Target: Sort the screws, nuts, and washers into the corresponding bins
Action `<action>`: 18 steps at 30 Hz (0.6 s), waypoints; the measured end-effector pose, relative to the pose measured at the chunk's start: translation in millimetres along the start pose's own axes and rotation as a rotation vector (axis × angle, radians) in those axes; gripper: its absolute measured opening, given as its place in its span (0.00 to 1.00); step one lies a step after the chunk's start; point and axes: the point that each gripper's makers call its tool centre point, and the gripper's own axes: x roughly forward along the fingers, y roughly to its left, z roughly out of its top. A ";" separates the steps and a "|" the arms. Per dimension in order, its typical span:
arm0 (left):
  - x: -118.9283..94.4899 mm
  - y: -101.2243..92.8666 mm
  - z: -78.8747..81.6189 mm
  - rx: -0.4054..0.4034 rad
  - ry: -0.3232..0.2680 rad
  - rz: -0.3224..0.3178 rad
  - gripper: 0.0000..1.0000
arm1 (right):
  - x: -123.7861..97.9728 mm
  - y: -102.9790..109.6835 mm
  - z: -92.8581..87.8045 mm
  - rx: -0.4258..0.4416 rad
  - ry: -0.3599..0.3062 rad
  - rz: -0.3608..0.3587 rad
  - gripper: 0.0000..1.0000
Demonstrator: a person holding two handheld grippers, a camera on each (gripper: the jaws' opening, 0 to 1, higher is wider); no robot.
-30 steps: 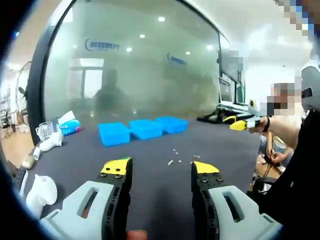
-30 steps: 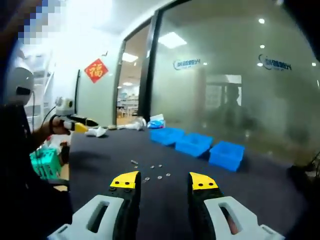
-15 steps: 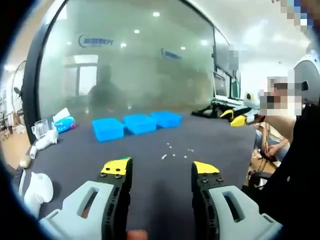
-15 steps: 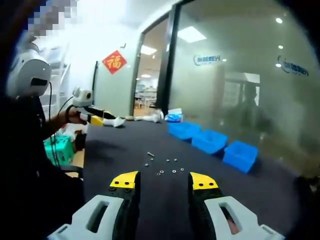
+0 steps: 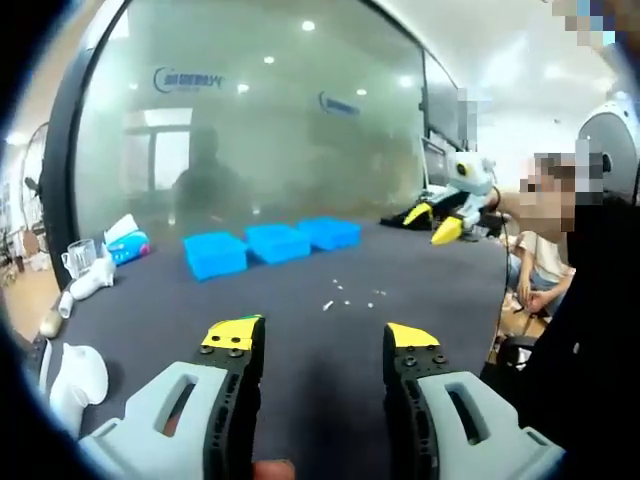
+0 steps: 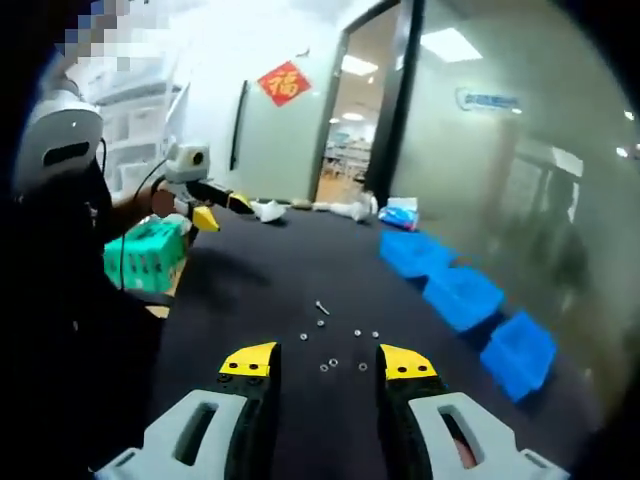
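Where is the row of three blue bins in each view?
Left gripper view: the blue bins run across the middle, at the table's far side before the glass wall.
Right gripper view: the blue bins run diagonally down the right side.
Shared landmark: the scattered screws, nuts and washers on the dark table.

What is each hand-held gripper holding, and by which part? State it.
Nothing. The left hand-held gripper and the right hand-held gripper both stand open and empty above the dark table; the small hardware lies loose there.

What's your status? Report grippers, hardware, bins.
Left gripper open, empty; right gripper open, empty, above the table. Screw and small hardware loose just beyond right gripper. Three blue bins empty-looking, nothing sorted. Path clear.
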 end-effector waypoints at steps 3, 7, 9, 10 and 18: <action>-1.0 4.1 -0.3 -0.004 -0.004 0.010 0.46 | 20.0 -7.1 8.3 -0.068 0.041 0.027 0.35; -2.9 10.2 -0.4 -0.018 -0.012 0.025 0.46 | 37.9 -9.7 19.1 -0.080 0.061 0.068 0.35; -3.9 11.6 -0.9 -0.018 -0.011 0.026 0.46 | 48.7 -8.5 19.2 -0.116 0.094 0.101 0.35; -4.3 12.4 -0.9 -0.019 -0.012 0.028 0.46 | 53.4 -9.7 19.3 -0.136 0.105 0.107 0.34; -8.7 21.3 -2.3 -0.032 -0.022 0.053 0.46 | 99.1 7.7 16.8 -0.211 0.208 0.248 0.33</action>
